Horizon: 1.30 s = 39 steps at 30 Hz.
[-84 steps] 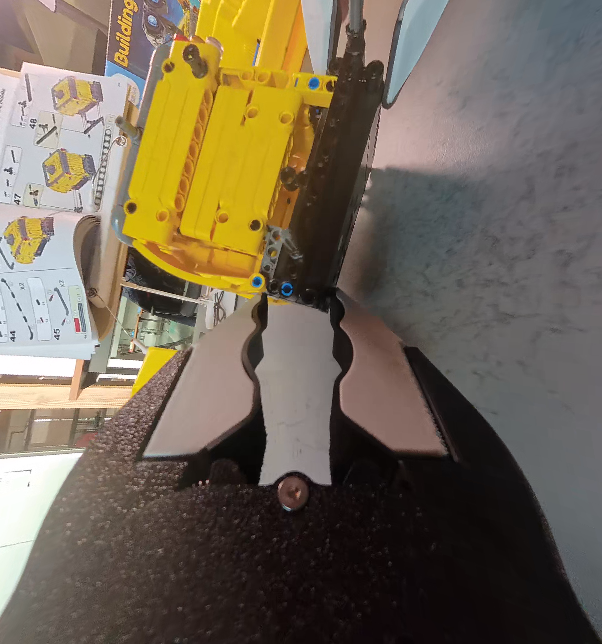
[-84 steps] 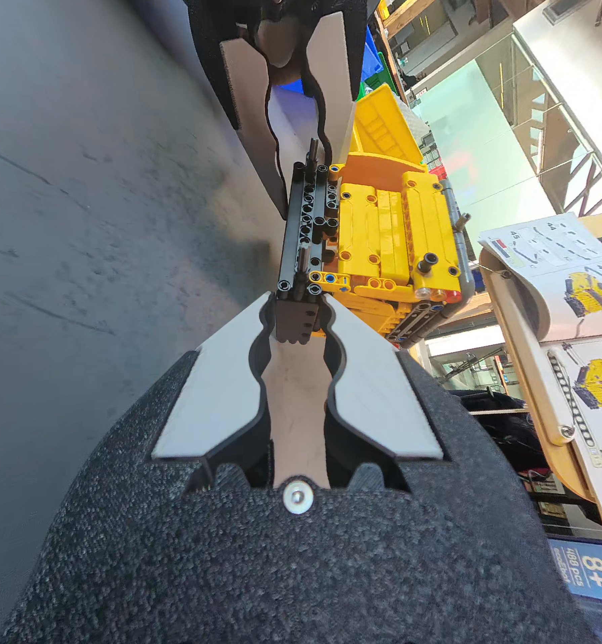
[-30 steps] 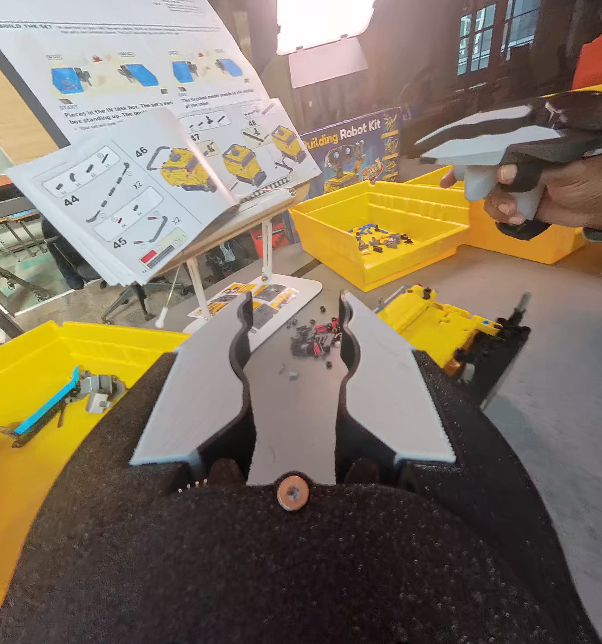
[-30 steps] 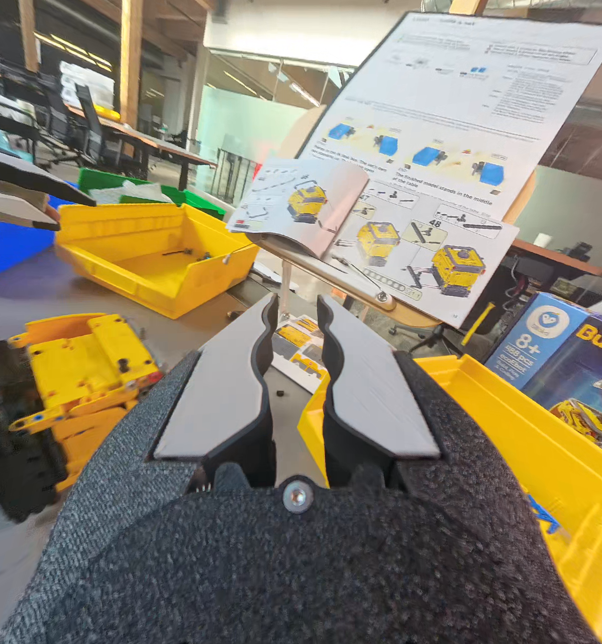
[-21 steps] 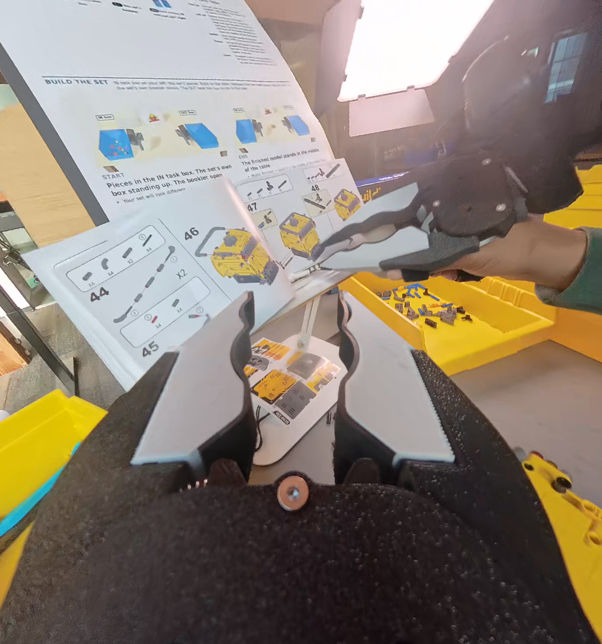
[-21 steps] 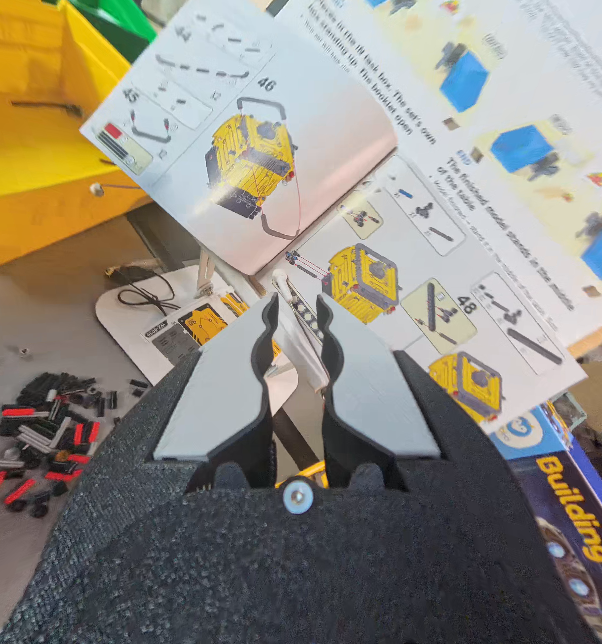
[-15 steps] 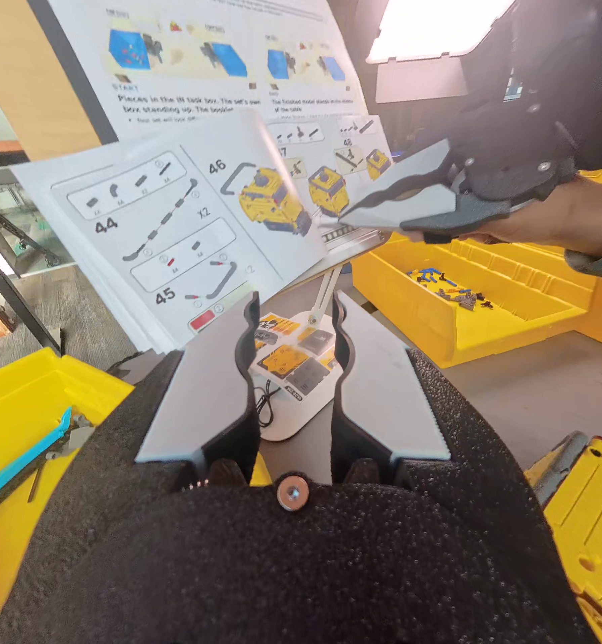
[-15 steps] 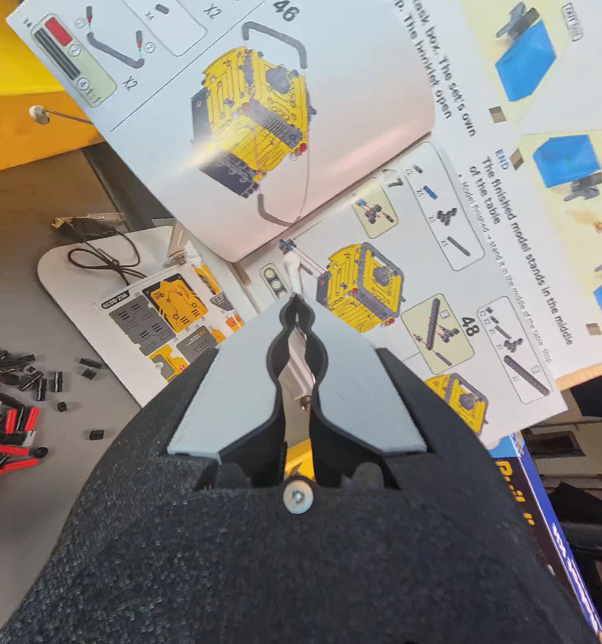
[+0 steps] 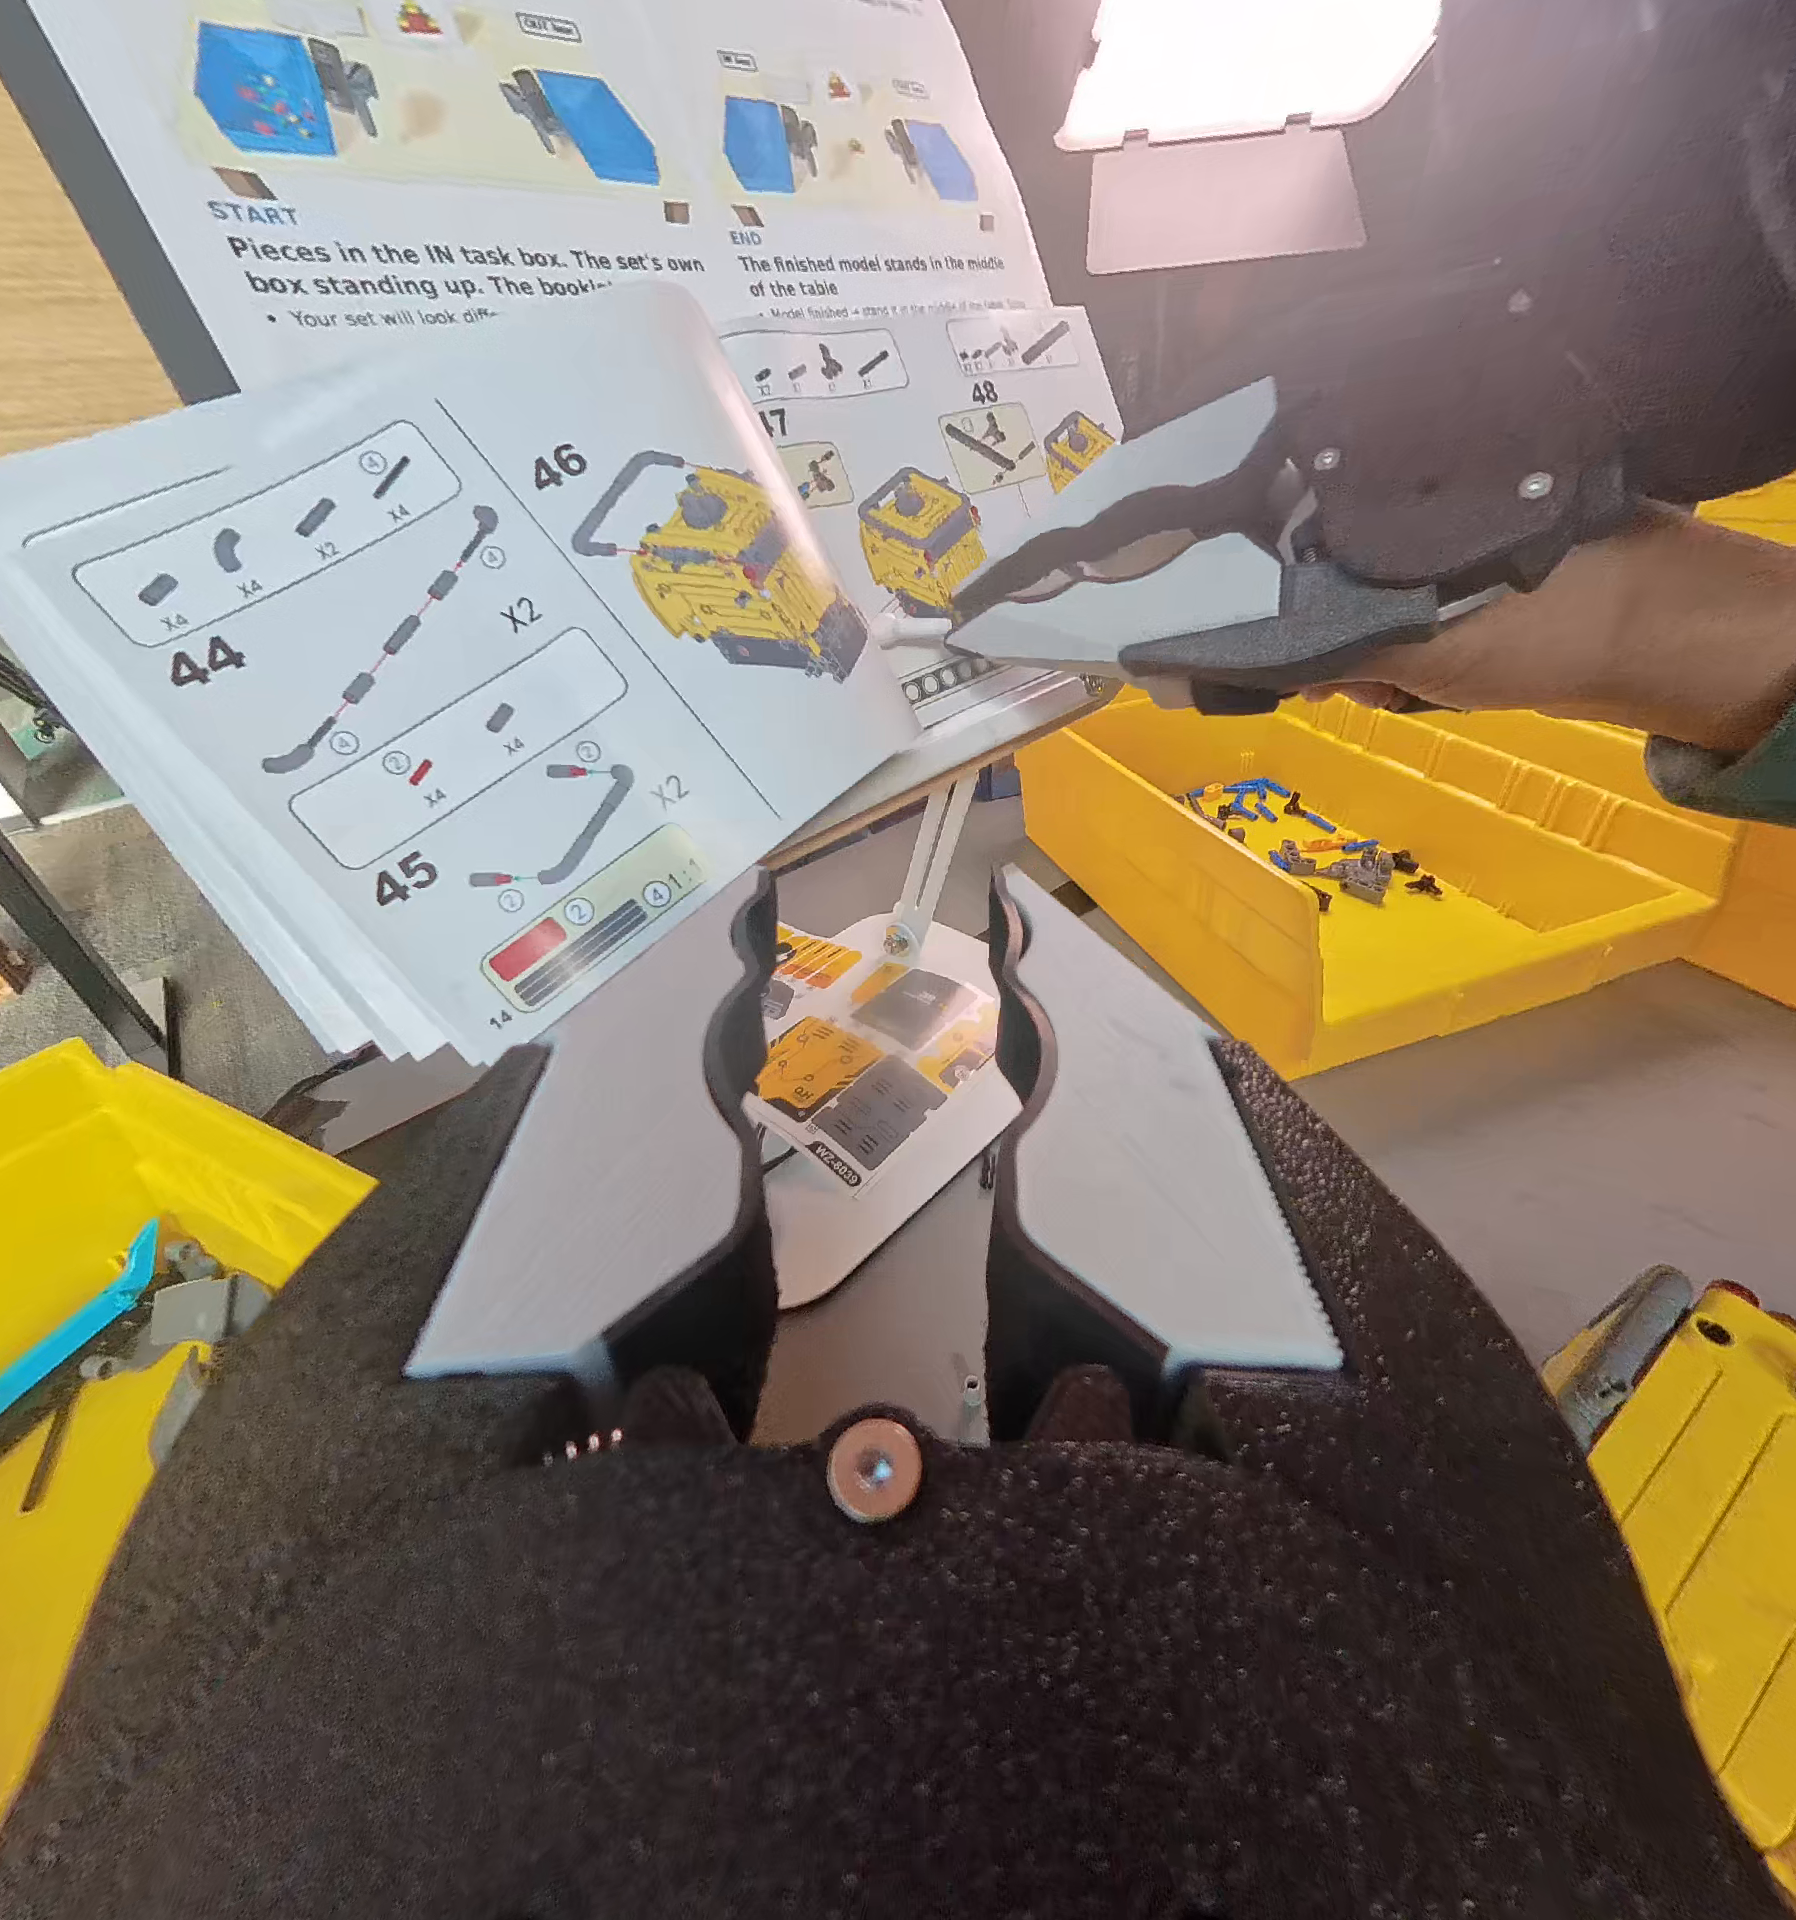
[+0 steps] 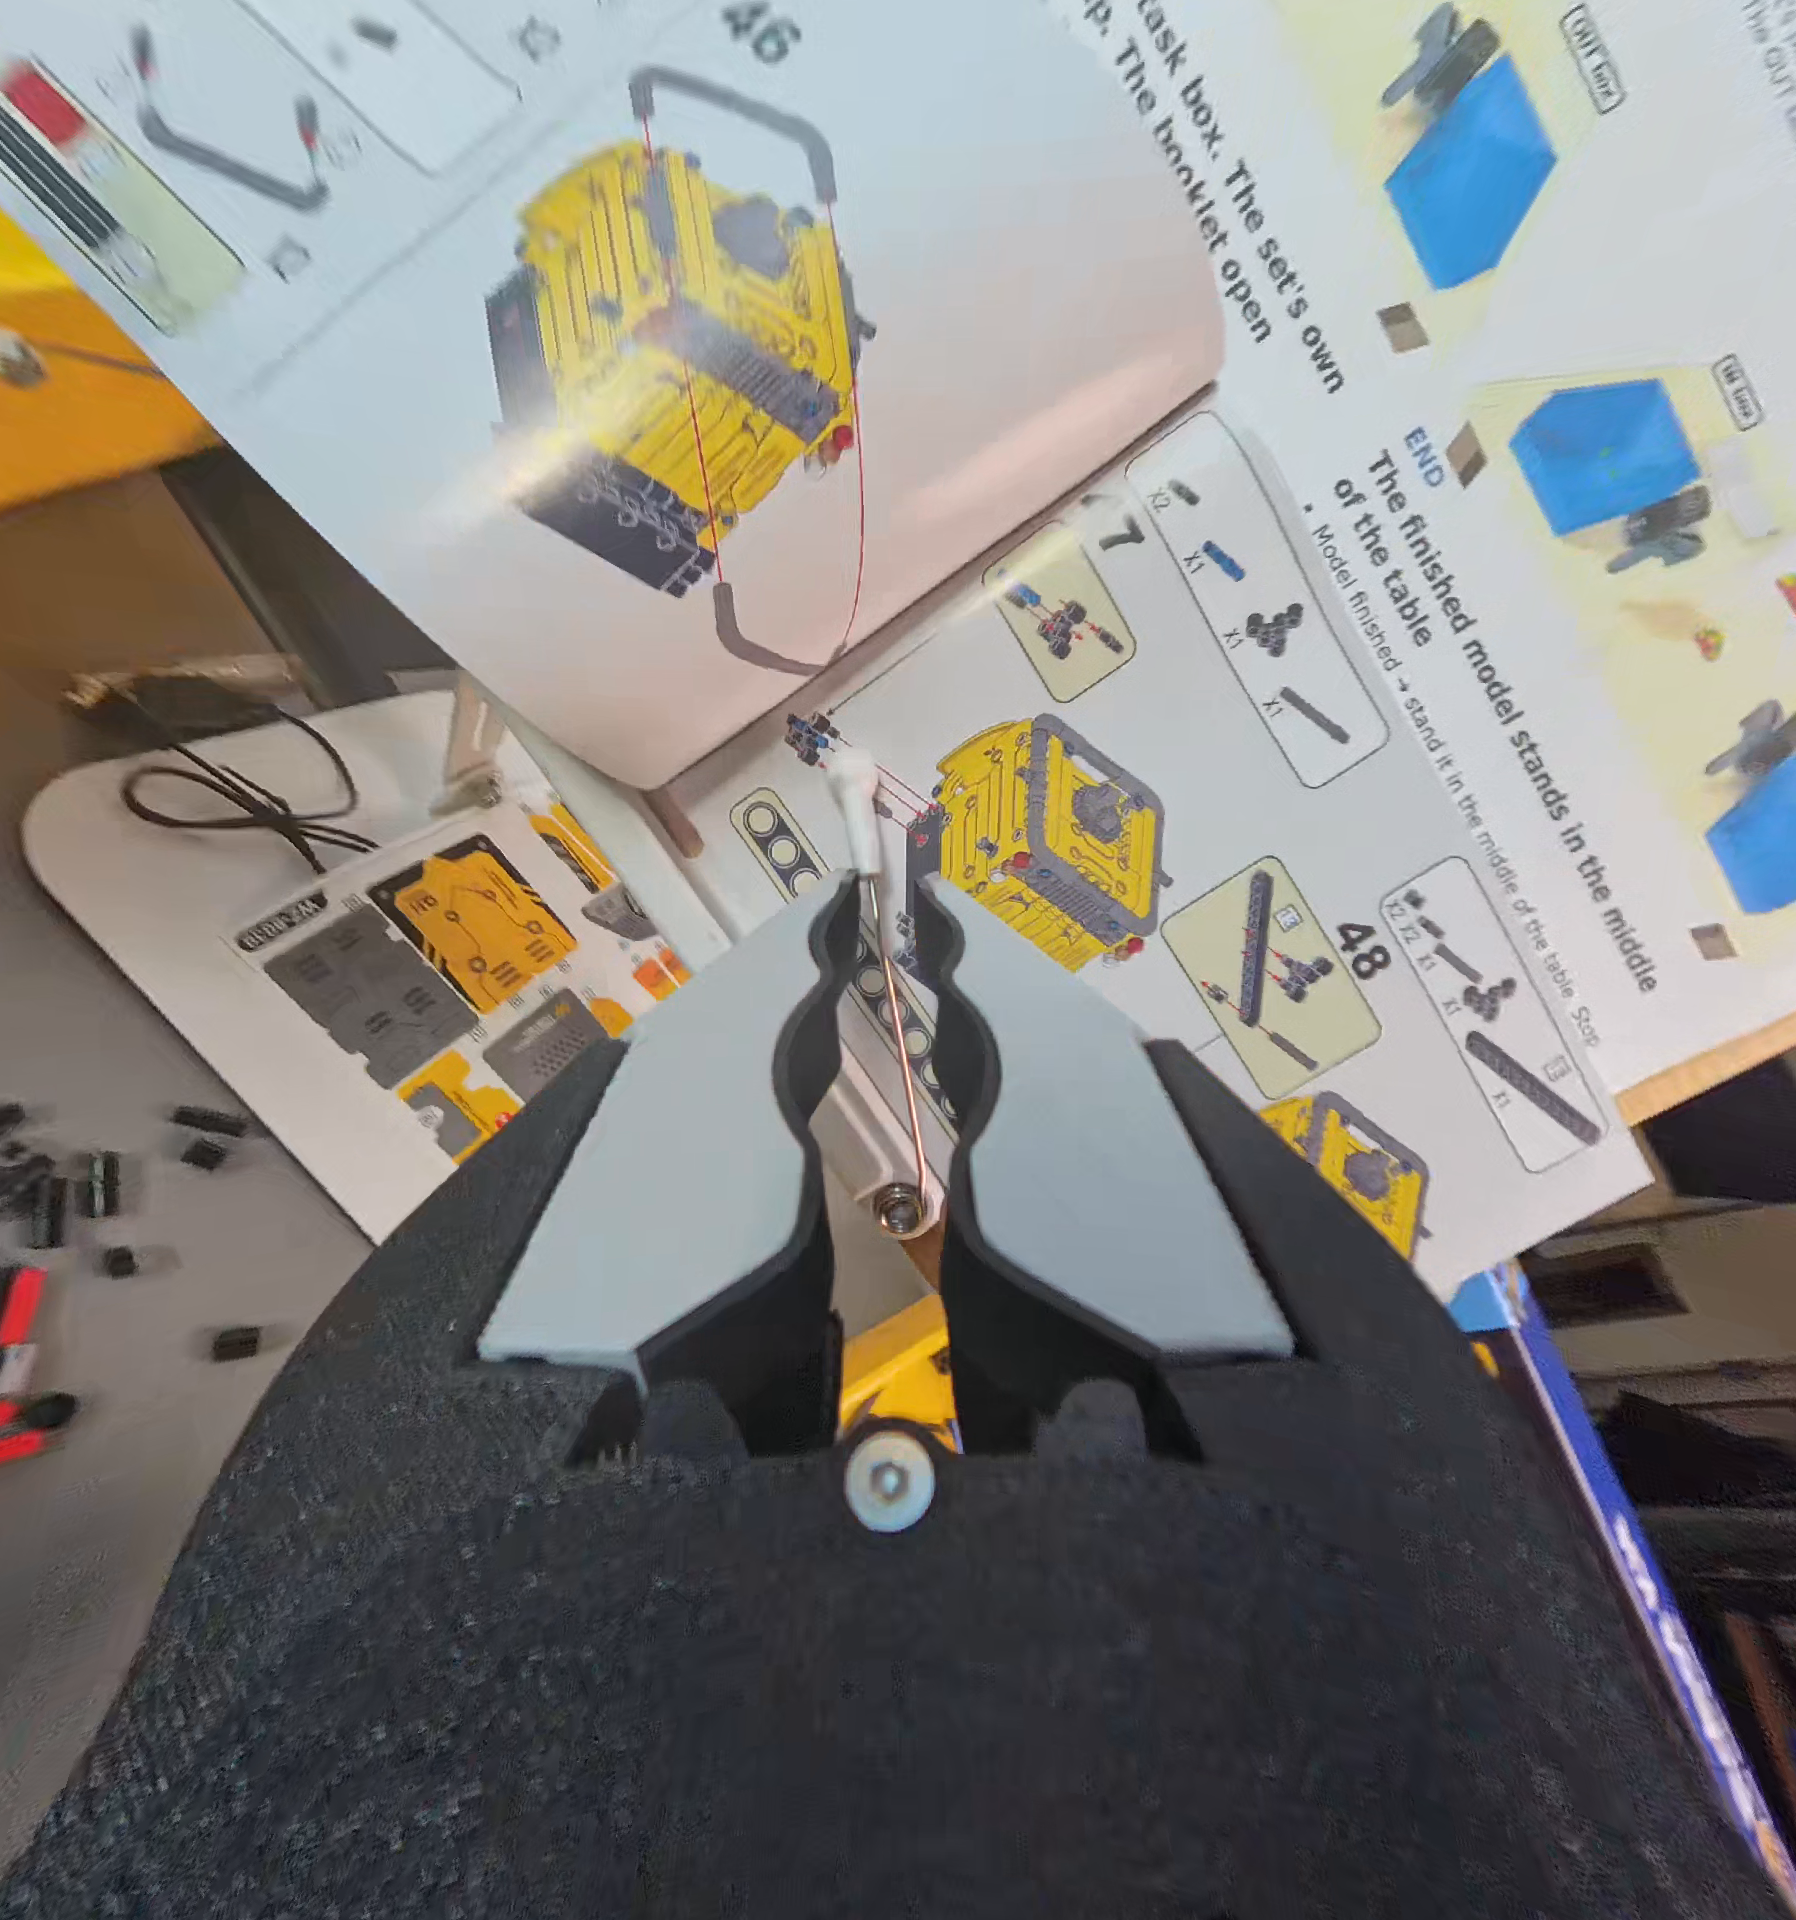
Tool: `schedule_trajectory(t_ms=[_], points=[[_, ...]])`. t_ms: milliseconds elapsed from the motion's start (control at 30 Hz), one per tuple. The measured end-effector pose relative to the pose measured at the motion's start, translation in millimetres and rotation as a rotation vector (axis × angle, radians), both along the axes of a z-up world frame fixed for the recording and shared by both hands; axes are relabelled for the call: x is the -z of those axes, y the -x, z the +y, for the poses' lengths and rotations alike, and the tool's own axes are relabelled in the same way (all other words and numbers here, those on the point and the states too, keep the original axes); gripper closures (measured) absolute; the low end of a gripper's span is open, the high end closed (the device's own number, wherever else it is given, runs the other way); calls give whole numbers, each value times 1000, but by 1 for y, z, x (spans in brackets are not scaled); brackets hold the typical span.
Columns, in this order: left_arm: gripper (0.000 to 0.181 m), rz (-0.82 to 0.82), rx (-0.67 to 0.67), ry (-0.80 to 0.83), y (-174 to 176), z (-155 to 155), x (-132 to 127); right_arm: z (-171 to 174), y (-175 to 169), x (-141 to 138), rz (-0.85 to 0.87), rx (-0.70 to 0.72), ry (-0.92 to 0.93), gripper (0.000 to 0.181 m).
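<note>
An open instruction booklet [image 9: 406, 644] rests on a tilted stand, its left page bowed outward. My right gripper [image 10: 883, 894] is at the booklet's [image 10: 769, 312] lower middle. Its jaws stand a narrow gap apart around the stand's thin wire page holder [image 10: 892, 997], just below the holder's white cap [image 10: 852, 790]. In the left wrist view the right gripper [image 9: 967, 613] is held by a hand at the same spot. My left gripper [image 9: 878, 904] is open and empty, just below the booklet and above the stand's white base [image 9: 852, 1247]. The yellow brick model [image 9: 1725, 1507] lies at my lower right.
A yellow bin [image 9: 1237, 935] with small blue and grey parts stands at the right, another yellow bin [image 9: 42, 1195] at the left. A sticker sheet [image 10: 437, 966] and a black cable [image 10: 229, 800] lie on the base. Loose black and red pieces [image 10: 0, 1299] lie on the table. A blue box [image 10: 1652, 1558] stands behind. The left gripper's tips are roughly 15 cm from the right gripper's. The yellow brick model [image 9: 1725, 1507] lies some 15 cm from my left tips, 25 cm from my right tips.
Both grippers let go of the yellow model and swung up to the booklet stand. The right gripper closed around the wire page holder, and its jaws now stand slightly apart. The left stayed open.
</note>
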<state>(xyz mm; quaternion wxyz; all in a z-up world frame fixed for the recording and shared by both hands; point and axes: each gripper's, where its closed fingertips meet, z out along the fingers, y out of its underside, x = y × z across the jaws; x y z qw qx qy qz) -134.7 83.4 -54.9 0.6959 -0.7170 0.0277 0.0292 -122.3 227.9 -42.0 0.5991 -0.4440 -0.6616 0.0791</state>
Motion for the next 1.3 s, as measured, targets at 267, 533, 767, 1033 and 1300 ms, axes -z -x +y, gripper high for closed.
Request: schedule_trajectory(t_ms=[267,533,767,1033,1300], points=[[141,-39,-24,-25,18,-15,-8,74,-69,-12,199,258,197,178],[142,-6,-19,5,11,-11,0,68,-118,40,211,262,593,145],[142,-9,-13,21,5,-2,8,57,-95,-35,435,135,361,138],[142,27,-28,29,12,-4,10,66,-84,36,315,277,399,161],[142,4,-26,63,13,2,26,61,-76,8,386,249,371,135]])
